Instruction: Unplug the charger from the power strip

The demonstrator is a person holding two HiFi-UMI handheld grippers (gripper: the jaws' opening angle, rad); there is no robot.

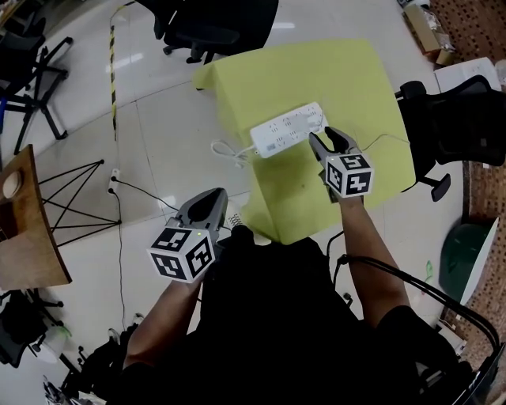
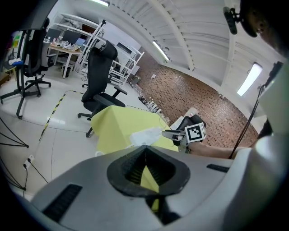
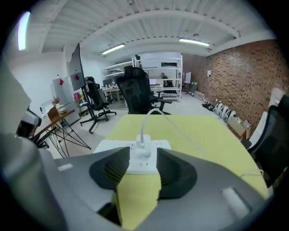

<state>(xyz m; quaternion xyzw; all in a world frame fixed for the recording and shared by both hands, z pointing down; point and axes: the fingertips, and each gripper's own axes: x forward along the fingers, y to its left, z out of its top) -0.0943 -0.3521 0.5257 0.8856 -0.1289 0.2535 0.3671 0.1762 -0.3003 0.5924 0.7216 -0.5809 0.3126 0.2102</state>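
Lining up its grasp, the open right gripper (image 1: 320,134) should next advance and close on the small white plastic charger (image 3: 142,145) just ahead; the left gripper (image 1: 212,194) is closed and empty.

Quick count: one power strip (image 1: 287,130), one white charger (image 3: 143,151) plugged in, one yellow-covered surface (image 1: 316,71). Two tongs, the left tongs (image 1: 210,195) and the right tongs (image 1: 328,136), with one marker cube apiece. Three black office chairs: far chair (image 1: 213,24), left chair (image 1: 32,71), right chair (image 1: 458,119). One wooden side table (image 1: 24,229).
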